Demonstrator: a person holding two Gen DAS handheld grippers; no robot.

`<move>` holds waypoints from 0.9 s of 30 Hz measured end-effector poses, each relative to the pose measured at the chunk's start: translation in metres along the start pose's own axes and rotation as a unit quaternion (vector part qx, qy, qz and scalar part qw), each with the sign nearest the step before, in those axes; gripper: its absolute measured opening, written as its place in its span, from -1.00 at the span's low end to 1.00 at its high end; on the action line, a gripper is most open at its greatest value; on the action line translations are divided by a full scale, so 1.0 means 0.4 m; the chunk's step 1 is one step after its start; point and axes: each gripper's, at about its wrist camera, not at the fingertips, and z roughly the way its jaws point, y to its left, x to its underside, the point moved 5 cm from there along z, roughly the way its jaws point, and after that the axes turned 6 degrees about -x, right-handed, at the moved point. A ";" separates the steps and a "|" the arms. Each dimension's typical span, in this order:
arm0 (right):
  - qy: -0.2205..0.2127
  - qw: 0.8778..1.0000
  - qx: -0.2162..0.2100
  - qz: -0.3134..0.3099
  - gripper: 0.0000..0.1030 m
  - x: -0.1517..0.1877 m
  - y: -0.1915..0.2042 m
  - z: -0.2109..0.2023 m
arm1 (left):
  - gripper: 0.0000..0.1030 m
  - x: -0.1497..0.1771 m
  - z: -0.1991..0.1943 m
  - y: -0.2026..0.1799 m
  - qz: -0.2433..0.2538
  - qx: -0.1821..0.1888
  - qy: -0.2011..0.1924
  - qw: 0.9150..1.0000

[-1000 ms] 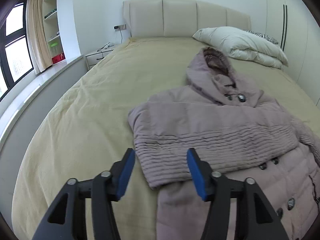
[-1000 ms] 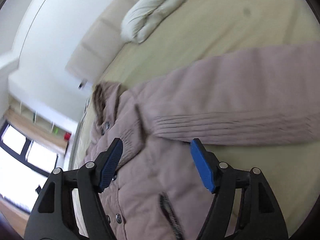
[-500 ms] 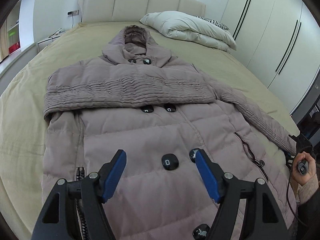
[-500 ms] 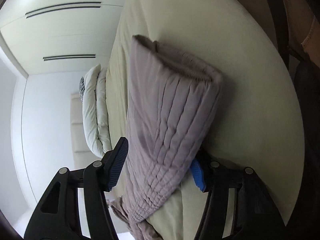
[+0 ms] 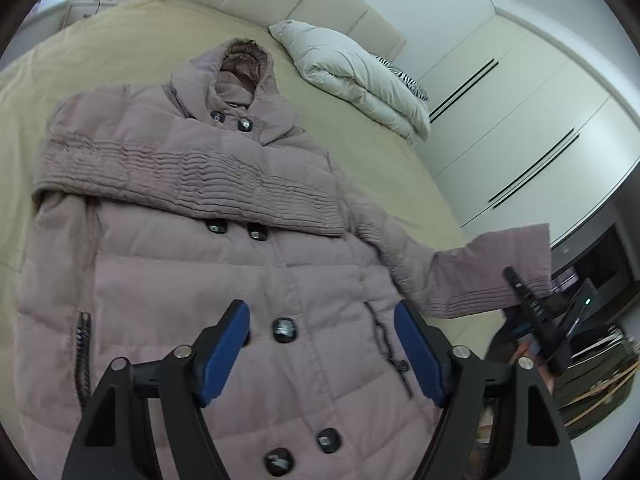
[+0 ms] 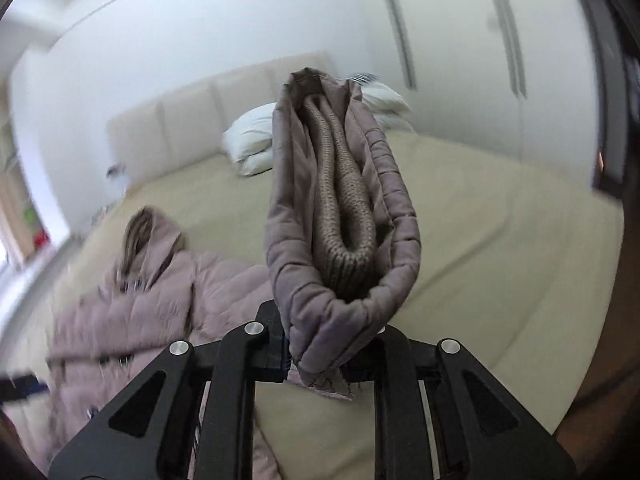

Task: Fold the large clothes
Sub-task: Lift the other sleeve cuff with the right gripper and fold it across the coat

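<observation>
A mauve hooded puffer coat (image 5: 224, 264) lies face up on the bed, its left sleeve (image 5: 180, 180) folded across the chest. My left gripper (image 5: 322, 344) is open and empty, hovering above the coat's lower front near a black button. My right gripper (image 6: 332, 356) is shut on the cuff of the right sleeve (image 6: 340, 216) and holds it lifted off the bed; the knitted inner cuff shows inside. In the left wrist view the raised sleeve (image 5: 496, 272) stretches out to the right with the right gripper (image 5: 532, 312) on its end.
The bed (image 5: 100, 48) has a tan cover, a padded headboard and a white folded duvet (image 5: 352, 76) at the top right. White wardrobes (image 5: 520, 120) line the right wall. A dark shelf unit (image 5: 592, 272) stands past the bed's right edge.
My right gripper has closed on the right sleeve's cuff and lifted it off the bed. My left gripper has moved over the coat's lower front and stayed open.
</observation>
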 end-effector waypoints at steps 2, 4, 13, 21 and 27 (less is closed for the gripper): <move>-0.002 0.991 0.000 -0.132 -0.70 0.018 0.179 0.002 | 0.73 -0.005 -0.013 -0.009 -0.035 0.046 0.003 0.998; -0.002 0.976 -0.014 -0.216 -0.70 0.060 0.326 0.001 | 0.81 -0.009 -0.030 -0.022 -0.059 0.087 0.005 0.994; 0.007 0.928 -0.033 -0.371 -0.70 0.248 0.630 -0.054 | 1.00 -0.032 -0.084 -0.023 -0.131 0.169 0.017 0.977; 0.000 0.889 -0.029 -0.458 -0.70 0.326 0.803 -0.006 | 0.98 -0.033 -0.055 -0.035 -0.126 0.171 0.041 0.976; -0.007 0.882 -0.031 -0.471 -0.69 0.364 0.886 -0.031 | -0.35 -0.026 0.019 -0.021 -0.134 0.166 0.096 0.972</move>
